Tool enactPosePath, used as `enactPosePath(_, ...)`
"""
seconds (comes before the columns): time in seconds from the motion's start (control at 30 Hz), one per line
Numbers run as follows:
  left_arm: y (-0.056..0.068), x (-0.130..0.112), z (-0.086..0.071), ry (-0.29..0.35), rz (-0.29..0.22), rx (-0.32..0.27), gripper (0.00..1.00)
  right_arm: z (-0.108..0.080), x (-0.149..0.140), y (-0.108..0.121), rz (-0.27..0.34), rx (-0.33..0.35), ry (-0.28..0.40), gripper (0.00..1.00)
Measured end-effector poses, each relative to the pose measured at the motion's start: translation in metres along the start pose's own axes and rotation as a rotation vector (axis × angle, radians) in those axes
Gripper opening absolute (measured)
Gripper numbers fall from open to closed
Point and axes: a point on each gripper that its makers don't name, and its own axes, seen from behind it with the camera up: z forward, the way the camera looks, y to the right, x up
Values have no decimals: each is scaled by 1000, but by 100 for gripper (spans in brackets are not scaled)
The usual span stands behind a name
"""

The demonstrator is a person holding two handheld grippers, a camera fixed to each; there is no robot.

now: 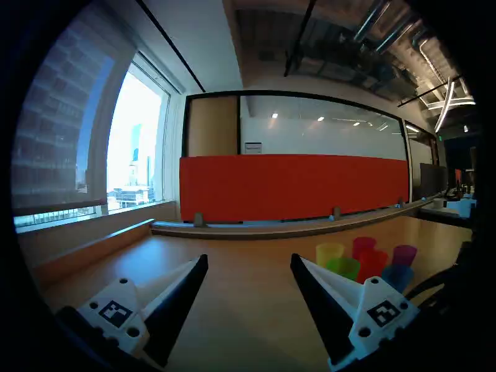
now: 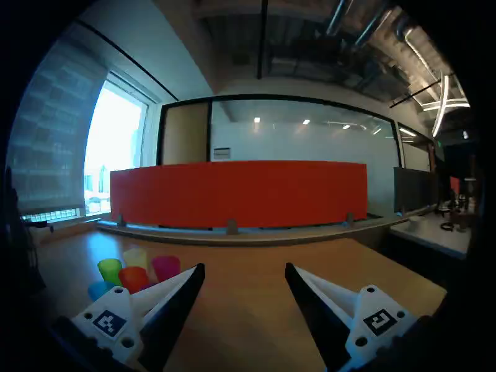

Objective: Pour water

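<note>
Your left gripper (image 1: pixel 248 258) hangs spread wide over the light wooden desk (image 1: pixel 248 328), your right gripper (image 2: pixel 243 266) apart too, both empty. The cluster of small coloured plastic cups (image 1: pixel 371 263) stands between them.

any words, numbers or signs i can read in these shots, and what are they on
Nothing legible.
Paper sign on the glass wall: too small and blurred to read.
Left claw and right claw: square coded markers, patterns only, no letters.
</note>
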Motion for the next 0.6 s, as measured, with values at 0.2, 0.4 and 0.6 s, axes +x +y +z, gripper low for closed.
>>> enactPosePath(0.2,3,34,6,3,14,-21,99,3,32,-1,-19,6,8,100)
enactPosePath(0.4,9,72,11,3,31,-62,99,7,71,-2,-28,21,17,100)
enactPosePath(0.6,16,103,17,-31,34,-111,99,12,104,-5,-34,39,16,100)
